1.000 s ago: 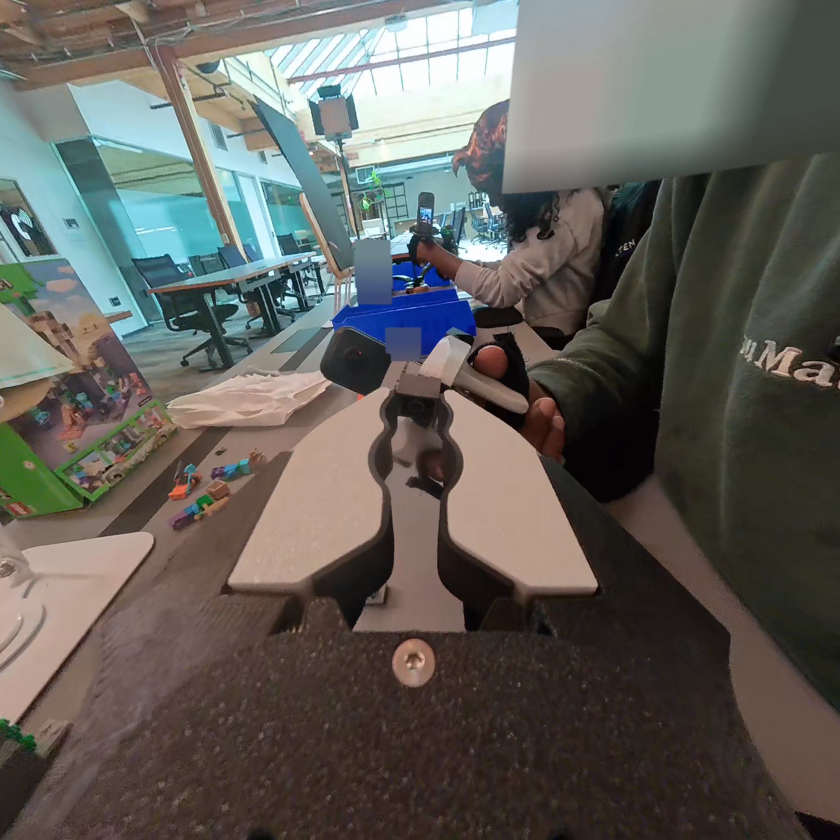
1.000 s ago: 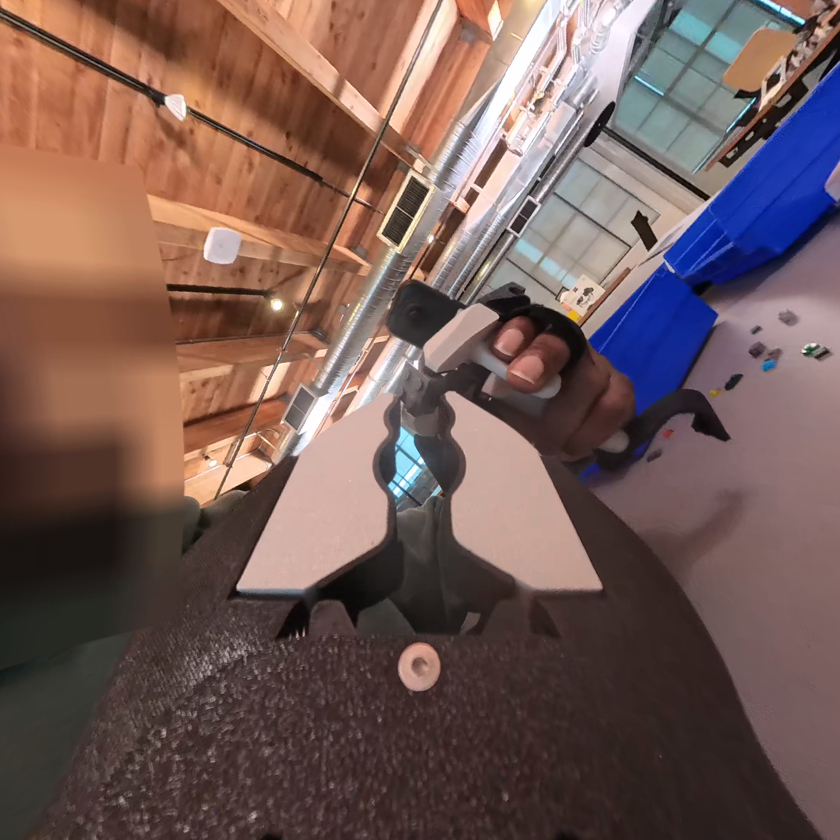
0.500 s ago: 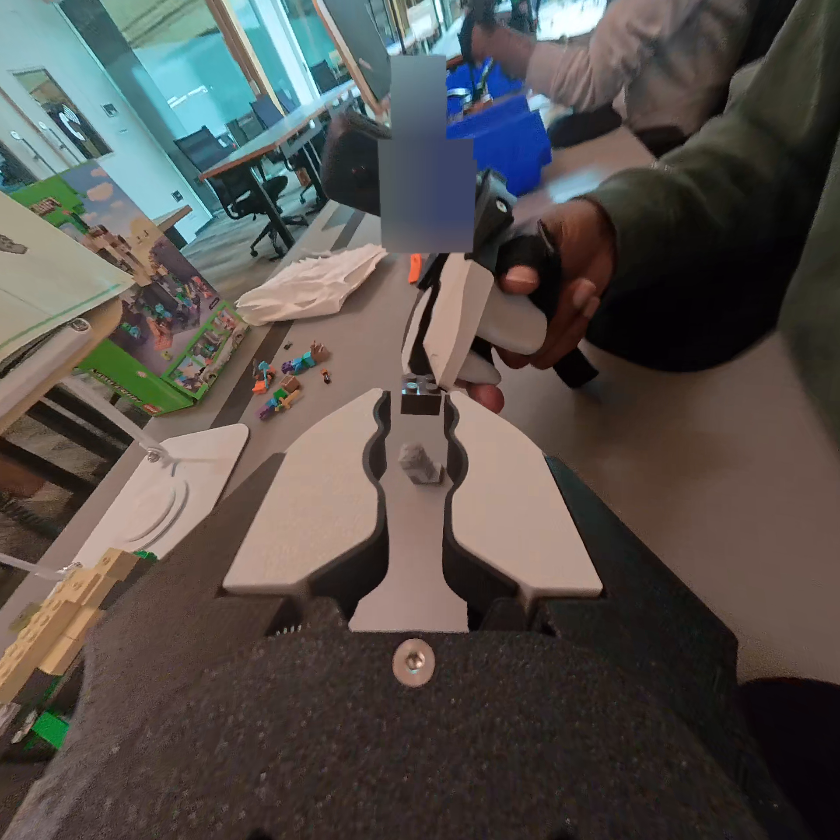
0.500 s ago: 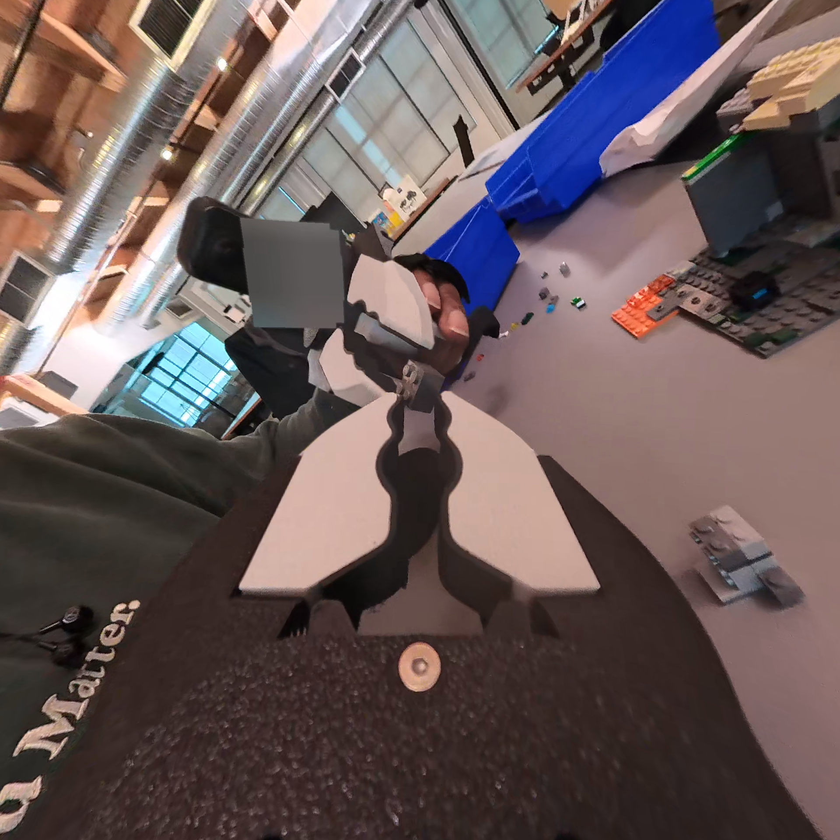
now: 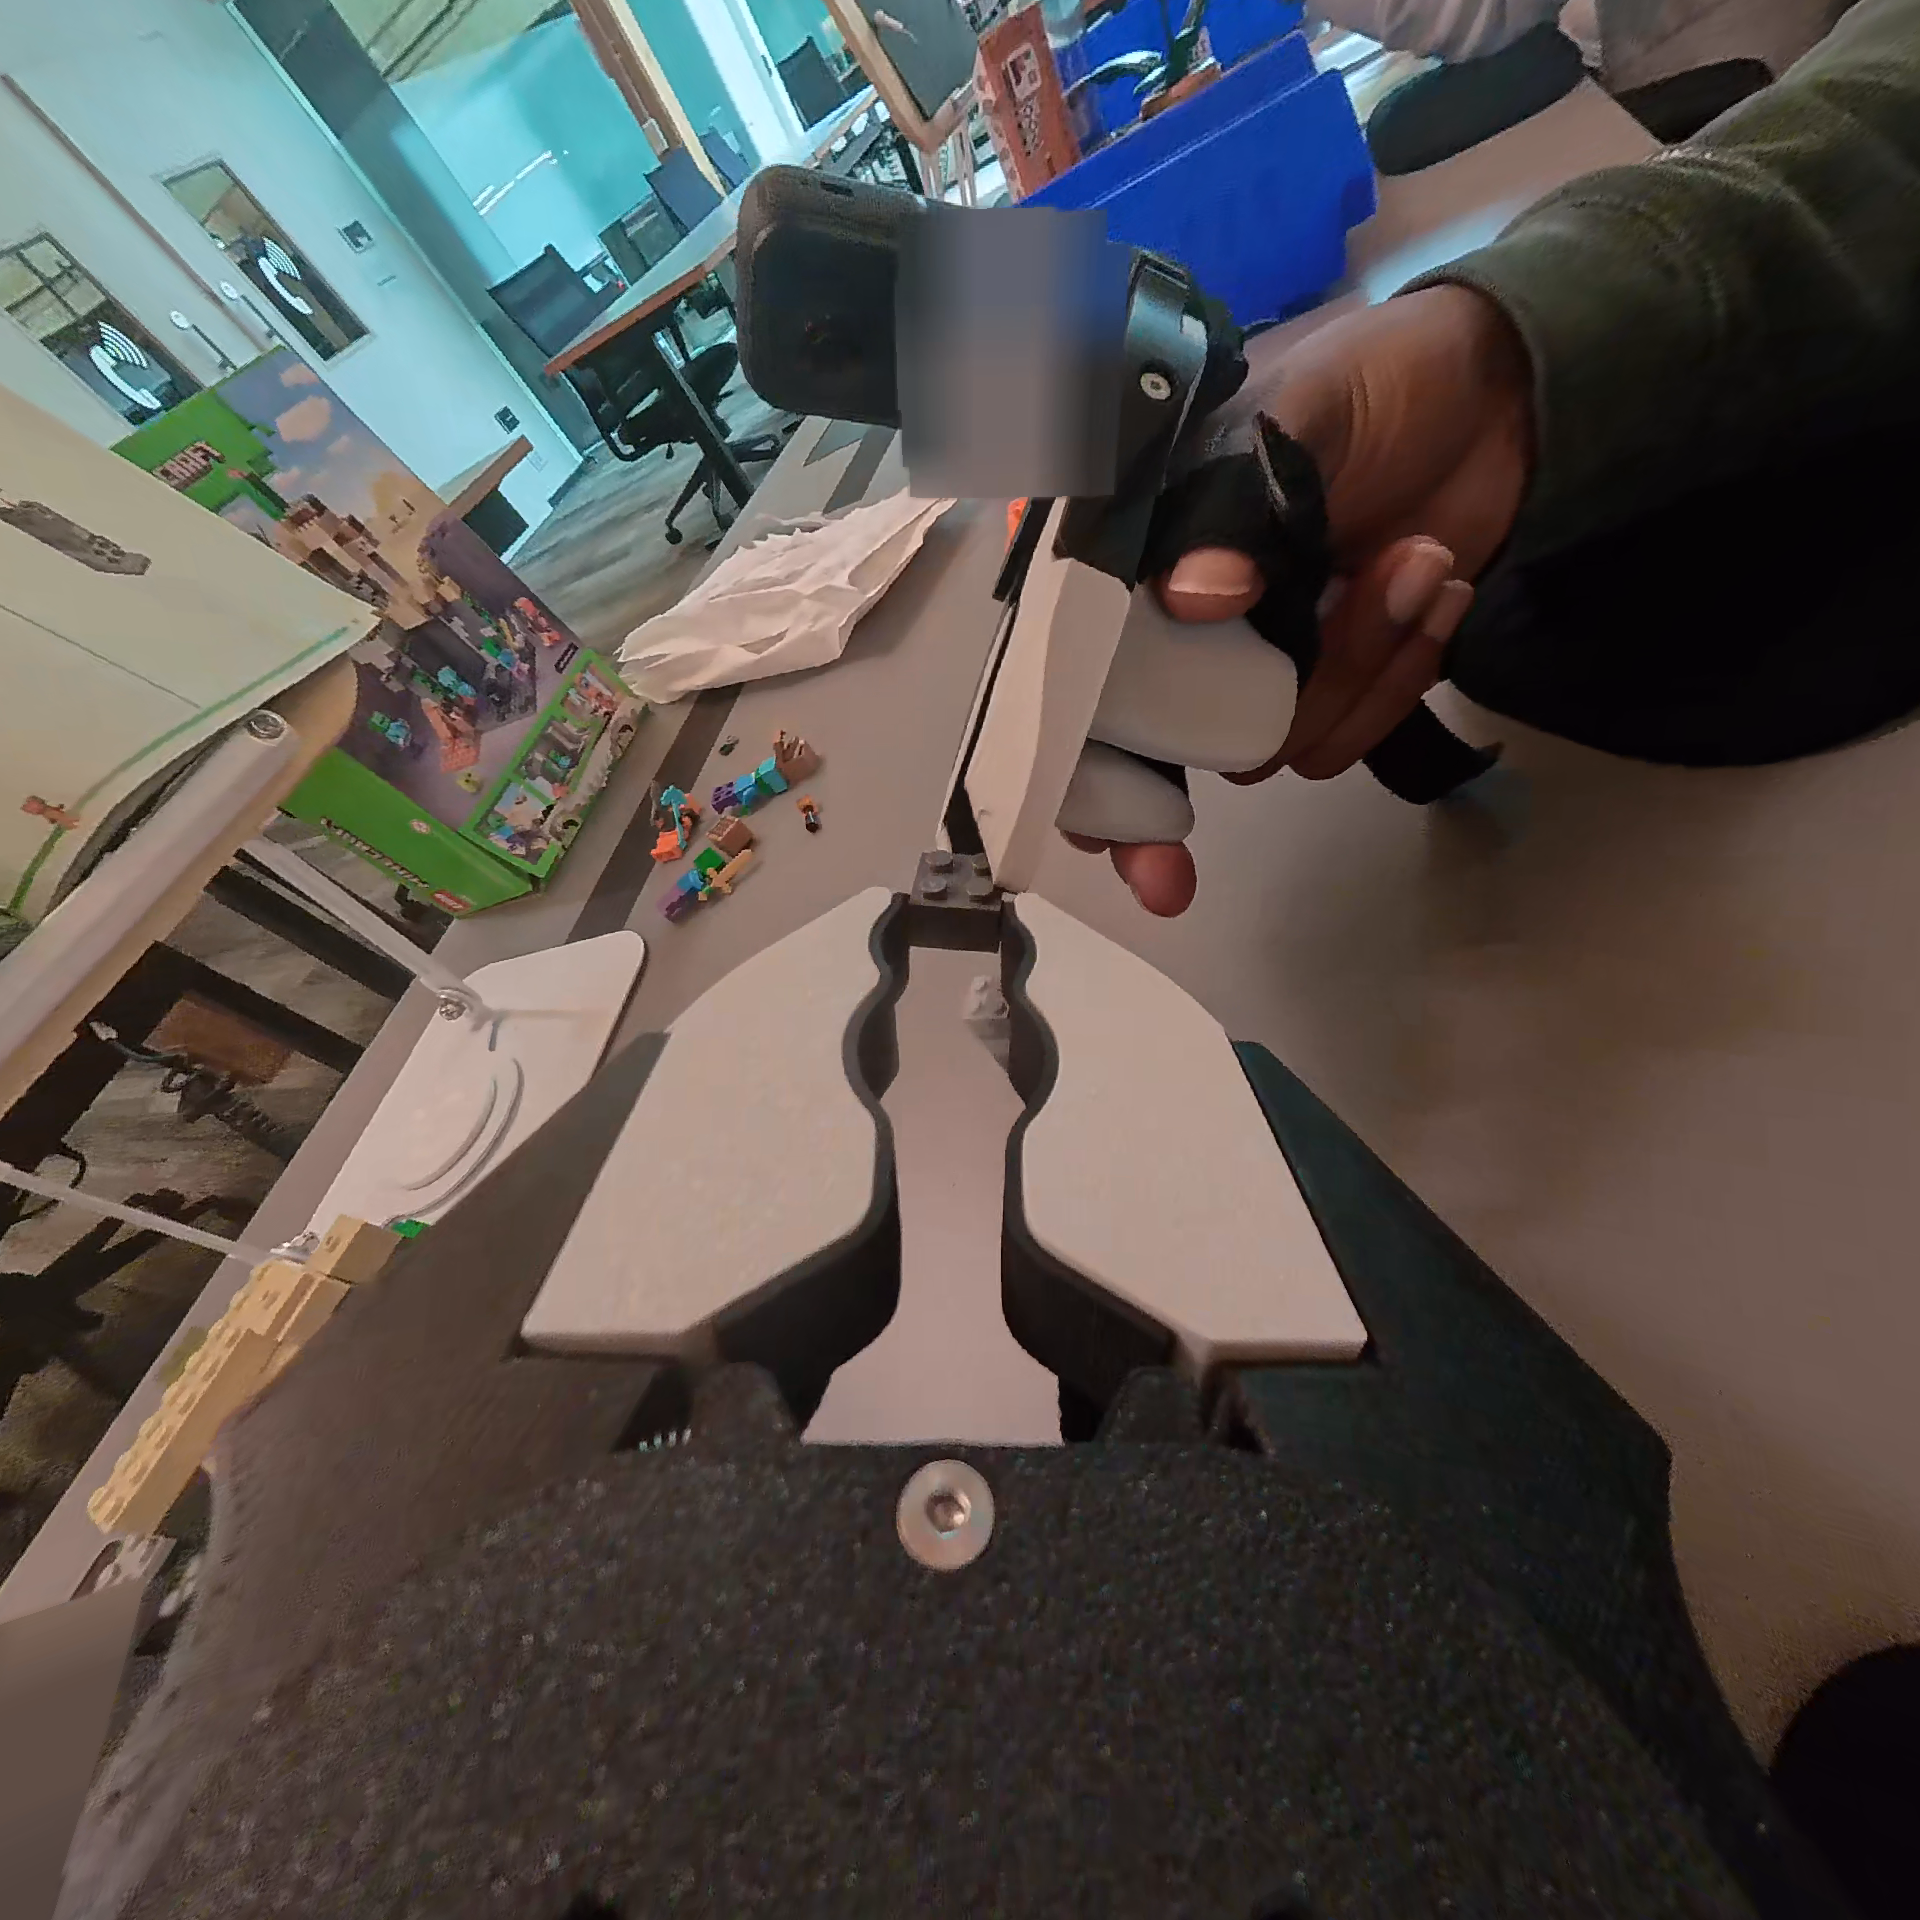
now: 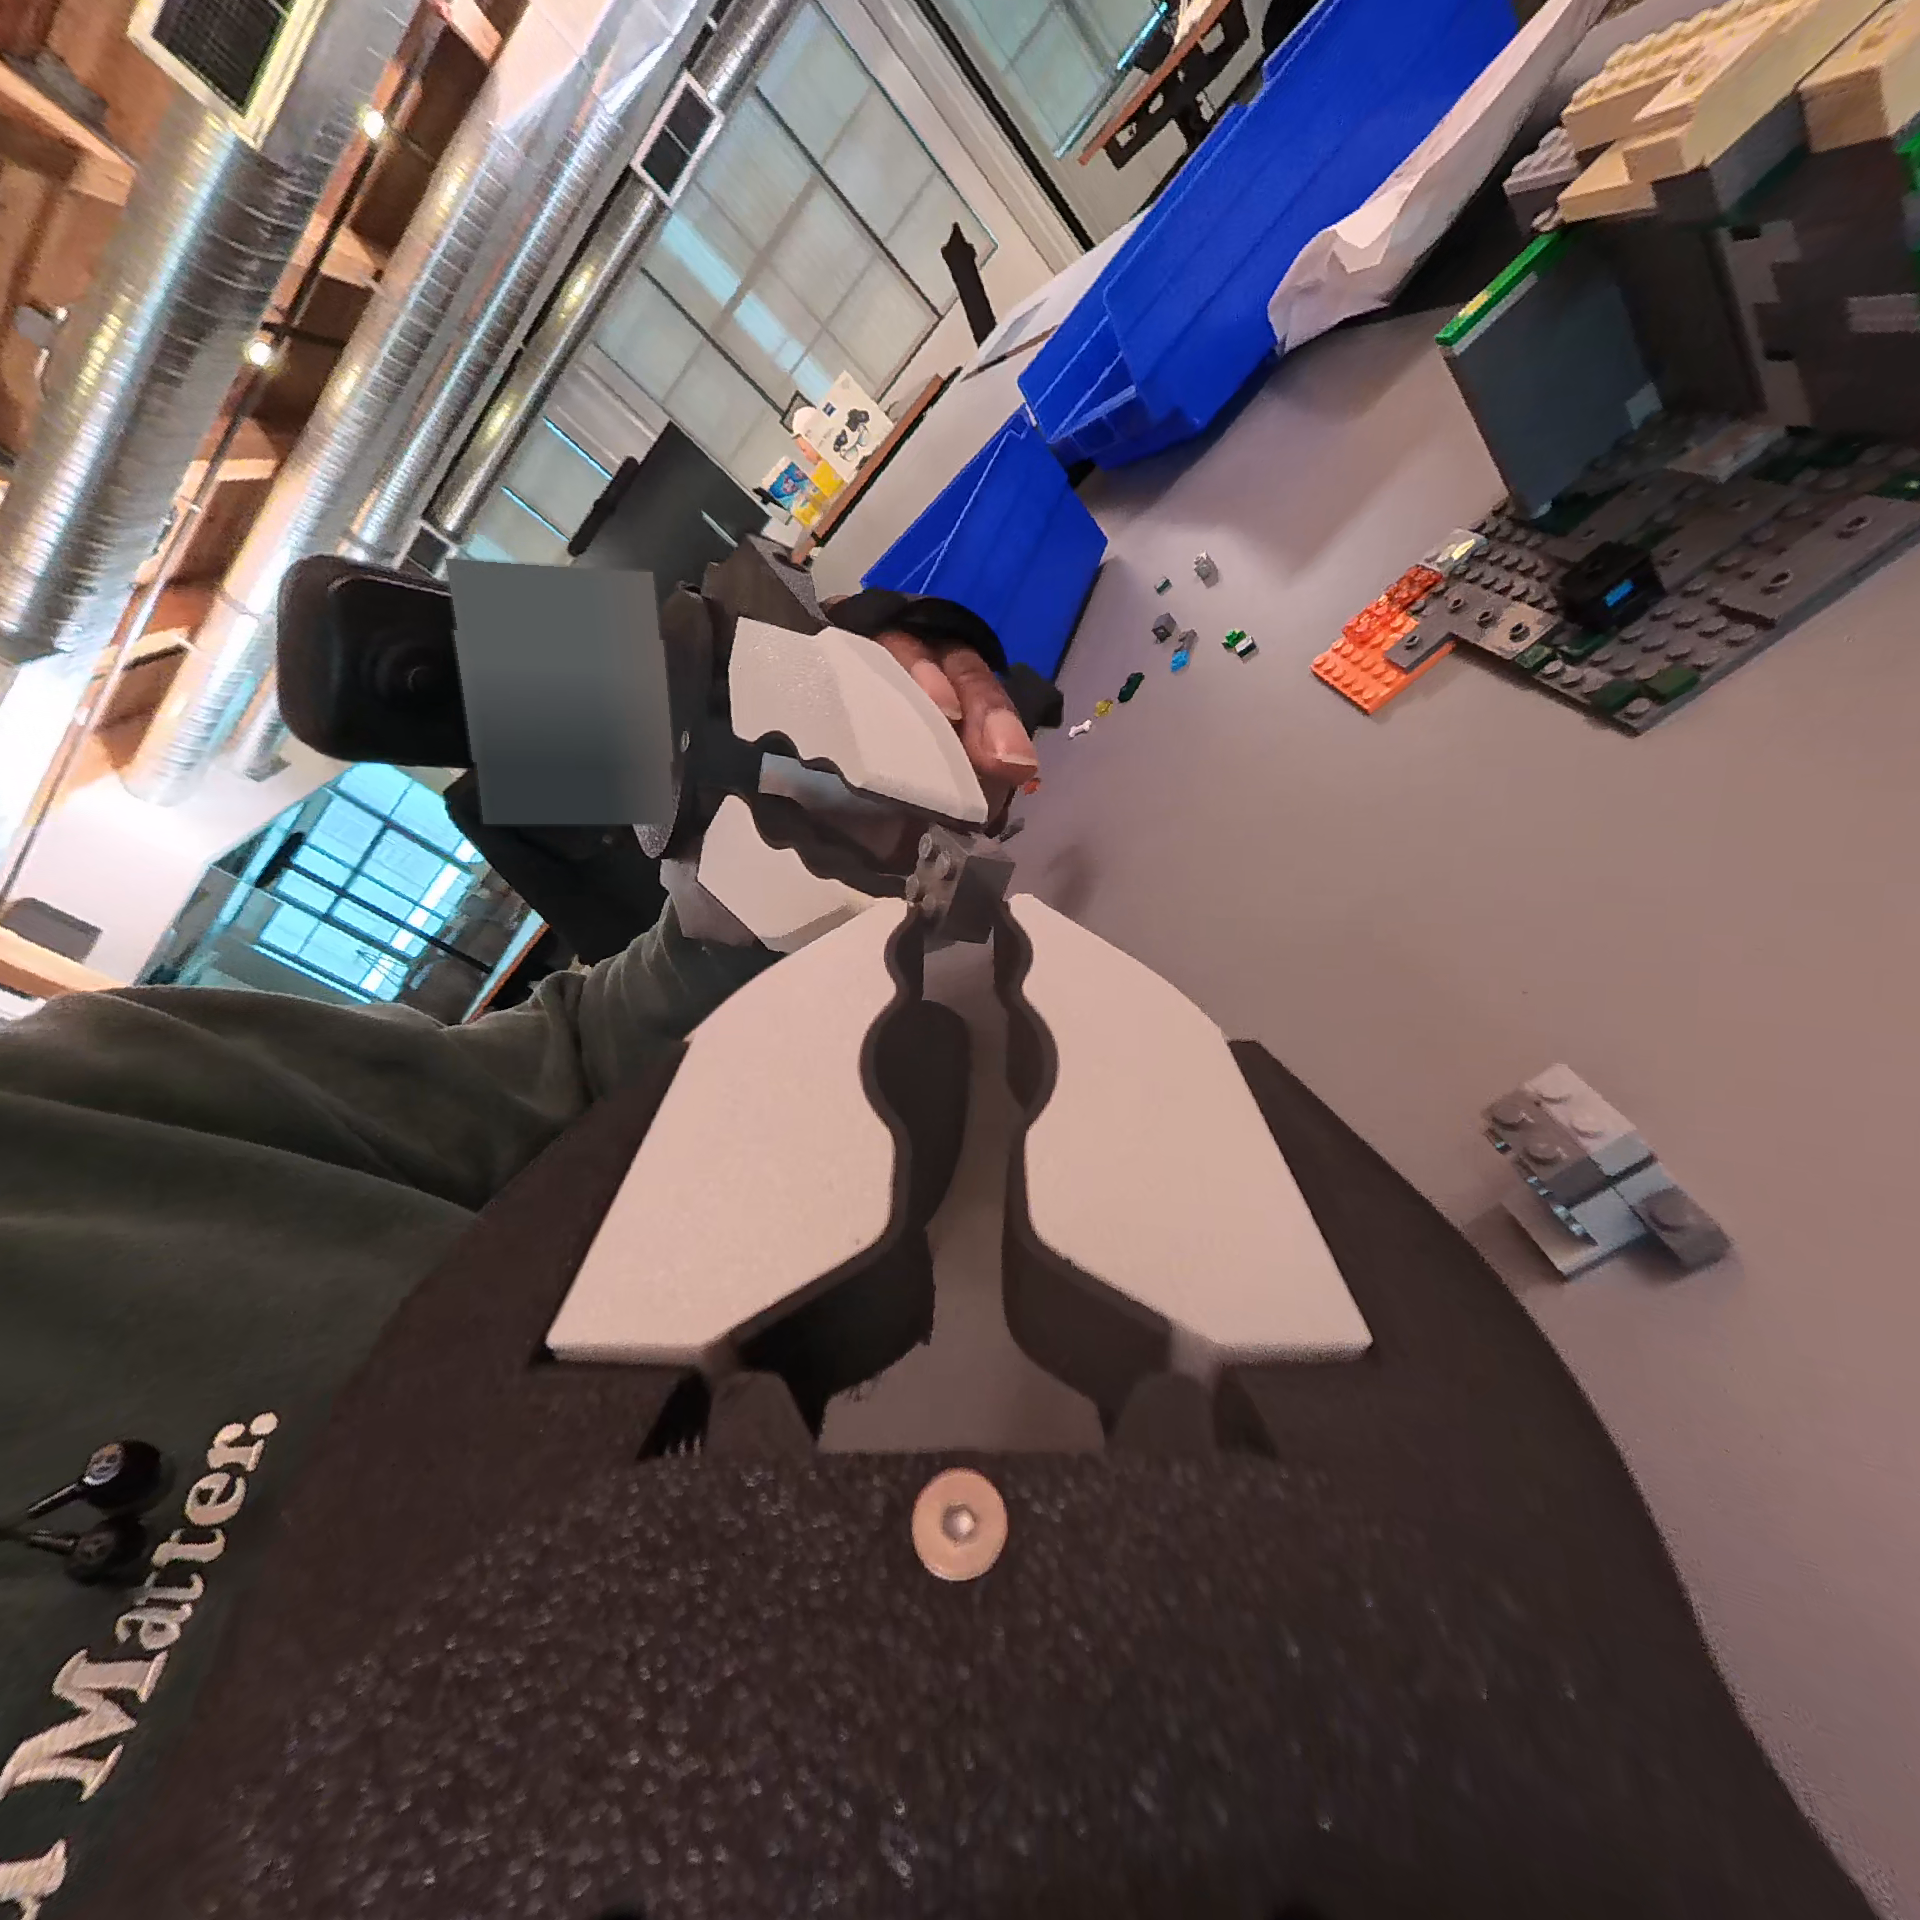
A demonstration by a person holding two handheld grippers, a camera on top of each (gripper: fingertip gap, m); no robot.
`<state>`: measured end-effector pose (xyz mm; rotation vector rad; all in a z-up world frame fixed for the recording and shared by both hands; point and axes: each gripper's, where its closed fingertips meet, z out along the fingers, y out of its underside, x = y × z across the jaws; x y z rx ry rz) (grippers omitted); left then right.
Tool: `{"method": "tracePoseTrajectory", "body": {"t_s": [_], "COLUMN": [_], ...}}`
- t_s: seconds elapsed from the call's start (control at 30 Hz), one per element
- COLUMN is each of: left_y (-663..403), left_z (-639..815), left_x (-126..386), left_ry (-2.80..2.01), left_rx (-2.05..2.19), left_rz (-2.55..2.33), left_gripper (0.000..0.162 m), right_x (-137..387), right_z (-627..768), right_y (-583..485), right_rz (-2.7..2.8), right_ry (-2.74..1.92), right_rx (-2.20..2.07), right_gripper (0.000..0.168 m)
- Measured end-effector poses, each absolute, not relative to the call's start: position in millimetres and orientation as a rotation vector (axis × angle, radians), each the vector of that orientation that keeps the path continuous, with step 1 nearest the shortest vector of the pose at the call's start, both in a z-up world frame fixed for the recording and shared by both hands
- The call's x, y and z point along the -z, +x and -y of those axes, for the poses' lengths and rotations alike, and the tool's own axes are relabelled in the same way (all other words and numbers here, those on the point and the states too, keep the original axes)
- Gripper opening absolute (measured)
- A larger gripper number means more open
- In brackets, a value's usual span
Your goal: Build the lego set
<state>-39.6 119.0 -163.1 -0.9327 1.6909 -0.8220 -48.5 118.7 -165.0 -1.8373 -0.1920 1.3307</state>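
My left gripper [image 5: 956, 920] is shut on a small dark grey brick [image 5: 954, 902] just above the grey table. My right gripper [image 5: 977, 847] comes down from above with its fingers closed, its tip against the studs of that brick. In the right wrist view my right gripper [image 6: 958, 920] is shut on the grey brick piece [image 6: 977, 902], and the left gripper [image 6: 842, 717] meets it tip to tip. A small light grey brick [image 5: 987, 1003] lies on the table under the left fingers. A grey sub-assembly [image 6: 1600, 1174] lies on the table to the right.
The partly built model on its grey baseplate [image 6: 1714, 582], an orange plate [image 6: 1371, 655] and loose small pieces [image 6: 1184, 634] lie farther off. Blue bins [image 6: 1195, 312] stand behind. The green set box [image 5: 436, 748], white bag [image 5: 790, 603], coloured figures [image 5: 717, 831] and tan bricks [image 5: 229, 1371] are at left. Only a small space, under 4 cm, lies between the two pairs of fingers.
Both grippers have come down from chest height to just above the table, staying tip to tip on the grey brick. The right view swung from the ceiling to the table.
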Motion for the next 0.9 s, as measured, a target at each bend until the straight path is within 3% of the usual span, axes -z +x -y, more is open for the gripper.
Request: {"method": "tracePoseTrajectory", "body": {"t_s": [0.17, 0.33, 0.9], "left_y": [-40.8, -38.2, -30.8], "left_z": [-115.8, -108.8, -93.5], "left_x": [154.6, 154.4, 177.4], "left_ry": [-0.962, -0.988, -1.011], "left_rx": [1.013, 1.202, 1.241], "left_rz": [-1.622, -1.583, -1.664], "left_gripper": [0.016, 0.016, 0.016], "right_x": [153.8, 154.9, 179.1], "right_z": [-116.9, -117.7, -97.6], "right_y": [-45.8, -27.9, -37.1], "right_rz": [0.309, 0.634, 0.991], "right_ry": [-1.769, -1.711, -1.639], "right_rx": [-1.252, -0.823, -0.643], "right_gripper": [0.016, 0.029, 0.016]}}
